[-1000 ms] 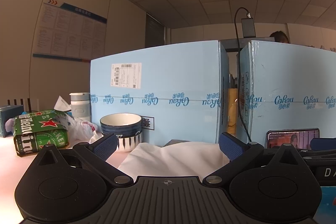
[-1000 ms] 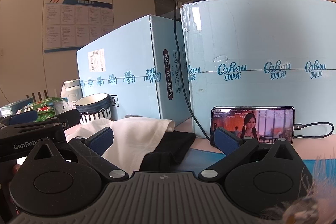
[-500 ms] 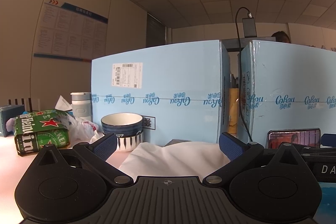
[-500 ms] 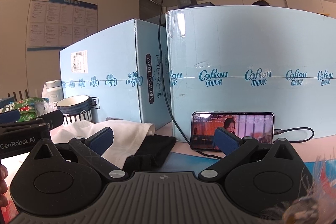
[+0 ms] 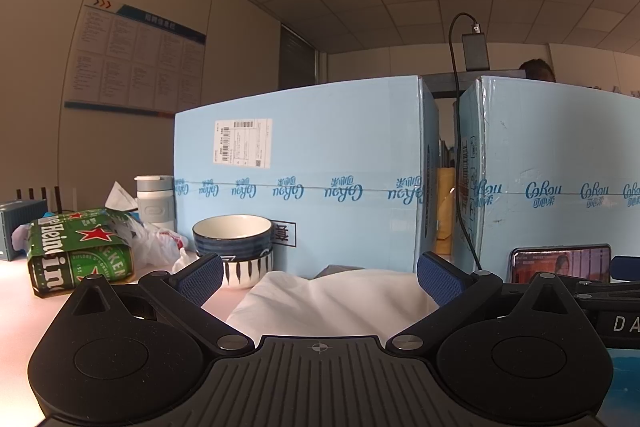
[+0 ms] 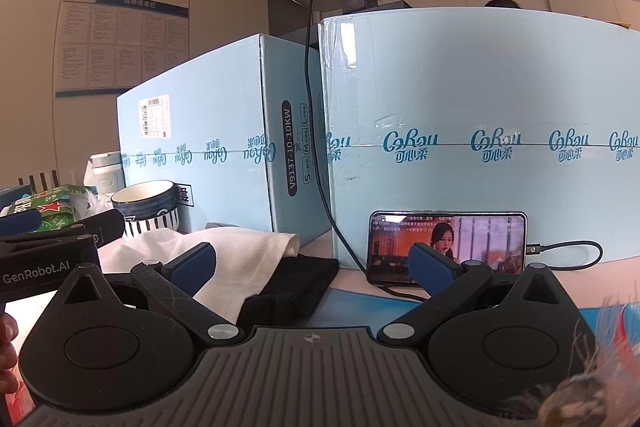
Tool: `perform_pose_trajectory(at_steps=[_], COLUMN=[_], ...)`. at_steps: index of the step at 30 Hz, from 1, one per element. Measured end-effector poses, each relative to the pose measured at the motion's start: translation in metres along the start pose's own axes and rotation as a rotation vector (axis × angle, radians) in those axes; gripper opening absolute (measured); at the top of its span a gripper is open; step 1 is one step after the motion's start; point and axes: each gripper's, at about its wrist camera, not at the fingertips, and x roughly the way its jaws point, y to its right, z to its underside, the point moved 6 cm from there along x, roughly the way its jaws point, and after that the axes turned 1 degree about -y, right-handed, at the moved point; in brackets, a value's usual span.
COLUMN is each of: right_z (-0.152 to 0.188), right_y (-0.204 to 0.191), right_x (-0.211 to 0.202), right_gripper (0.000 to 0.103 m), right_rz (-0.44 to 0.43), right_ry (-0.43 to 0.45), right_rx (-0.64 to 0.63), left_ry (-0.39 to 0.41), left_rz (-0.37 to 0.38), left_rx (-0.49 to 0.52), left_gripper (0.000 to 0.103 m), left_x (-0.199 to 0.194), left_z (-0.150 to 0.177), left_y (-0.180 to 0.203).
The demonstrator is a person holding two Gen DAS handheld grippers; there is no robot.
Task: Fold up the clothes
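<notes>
A white garment (image 5: 332, 301) lies crumpled on the table just ahead of my left gripper (image 5: 318, 277), which is open and empty above its near edge. In the right wrist view the white garment (image 6: 236, 259) lies at the left, with a black garment (image 6: 296, 285) beside and partly under it. My right gripper (image 6: 314, 265) is open and empty, hovering over the black garment. The left gripper's body (image 6: 52, 247) shows at the left edge of the right wrist view.
Two tall light-blue boxes (image 5: 312, 183) (image 6: 480, 131) stand close behind the clothes. A phone (image 6: 446, 247) with a cable leans on the right box. Stacked bowls (image 5: 236, 247), a green Heineken pack (image 5: 76, 251), a plastic bag and a flask stand at the left.
The right gripper has swung to the left and back a little, so the phone and boxes shifted in its view. The left gripper has barely moved. Both stay open.
</notes>
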Motion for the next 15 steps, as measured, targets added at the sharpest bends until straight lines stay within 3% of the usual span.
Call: perform_pose_trajectory(at_steps=[15], right_z=[0.0001], right_y=[-0.0006], right_x=[-0.0004], right_gripper=[0.103], right_rz=[-0.011], right_ry=[-0.005], right_rx=[0.002], left_ry=[-0.002], left_rz=[-0.003], left_rx=[-0.002], left_gripper=[0.103], left_x=[-0.0009], left_z=[0.001], left_y=[-0.0005])
